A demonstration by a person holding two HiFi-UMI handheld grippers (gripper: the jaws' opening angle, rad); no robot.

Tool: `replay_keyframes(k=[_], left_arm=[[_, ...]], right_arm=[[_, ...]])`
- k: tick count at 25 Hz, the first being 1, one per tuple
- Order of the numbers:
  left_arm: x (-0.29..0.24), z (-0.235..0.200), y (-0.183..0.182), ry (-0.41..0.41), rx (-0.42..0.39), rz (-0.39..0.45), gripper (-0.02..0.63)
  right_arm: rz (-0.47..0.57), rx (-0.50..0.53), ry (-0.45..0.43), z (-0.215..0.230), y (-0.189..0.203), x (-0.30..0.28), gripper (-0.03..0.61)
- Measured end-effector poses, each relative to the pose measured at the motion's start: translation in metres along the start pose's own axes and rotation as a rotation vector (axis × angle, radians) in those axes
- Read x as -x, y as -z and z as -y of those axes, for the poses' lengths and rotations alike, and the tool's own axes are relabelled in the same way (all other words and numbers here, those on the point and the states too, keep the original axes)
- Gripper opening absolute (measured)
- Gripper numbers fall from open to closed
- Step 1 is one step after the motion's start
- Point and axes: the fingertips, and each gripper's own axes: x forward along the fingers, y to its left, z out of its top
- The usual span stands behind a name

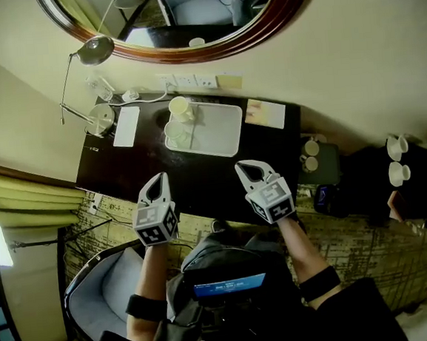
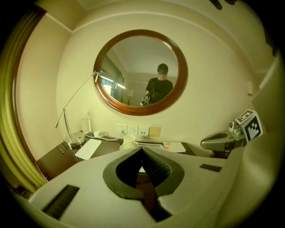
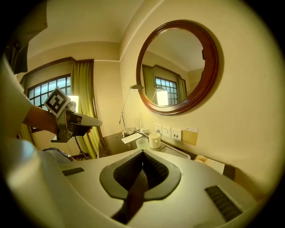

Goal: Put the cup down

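Left gripper (image 1: 157,180), right gripper (image 1: 252,168): jaws pressed together, empty | white ceramic cup (image 1: 180,108) stands on pale rectangular tray (image 1: 224,120) on dark desk (image 1: 206,175), well apart | risk: reaching in closed may topple it

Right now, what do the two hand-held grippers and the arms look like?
The left hand-held gripper and right hand-held gripper match: pale grey shells tapering to a point, dark ribbed pads lining a teardrop opening, each with a black-and-white marker cube. Both forearms are bare, with a black band on each near the elbow.
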Motion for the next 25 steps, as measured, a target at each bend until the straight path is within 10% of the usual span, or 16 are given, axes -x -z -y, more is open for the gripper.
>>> replay_keyframes(k=[7,25], left_arm=[[-0.018,-0.018,0.011,0.055,0.016,-0.035,0.003],[0.004,-0.025,0.023,-0.105,0.048,-0.033,0.003]], right_arm=[[-0.018,0.035,-0.025,-0.017,-0.016,-0.035,0.011],[-0.044,0.181,-0.183,-0.038,-0.024,-0.065,0.025]])
